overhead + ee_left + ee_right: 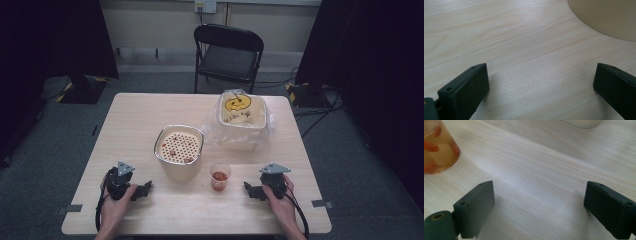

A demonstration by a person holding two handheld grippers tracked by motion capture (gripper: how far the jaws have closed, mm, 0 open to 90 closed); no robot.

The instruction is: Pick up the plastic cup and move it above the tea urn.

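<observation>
Two spread grippers resting low on a pale wooden table [150, 115].
The left gripper [141, 190], jaws wide apart and empty, sits just left of the cream bin with a perforated strainer [179, 146]. A small clear cup of red bits [219, 176] stands just left of the right gripper [251, 190], likewise spread; a bag-lined tub [242, 120] lies beyond.

Both black grippers [142, 190] [248, 189] carry grey three-cornered plates, trailing black cables and screw-holed fingers [465, 93].

Left claw [541, 87] with jaws wide apart over pale wooden table [524, 45], cream container [609, 17] beyond.
</observation>
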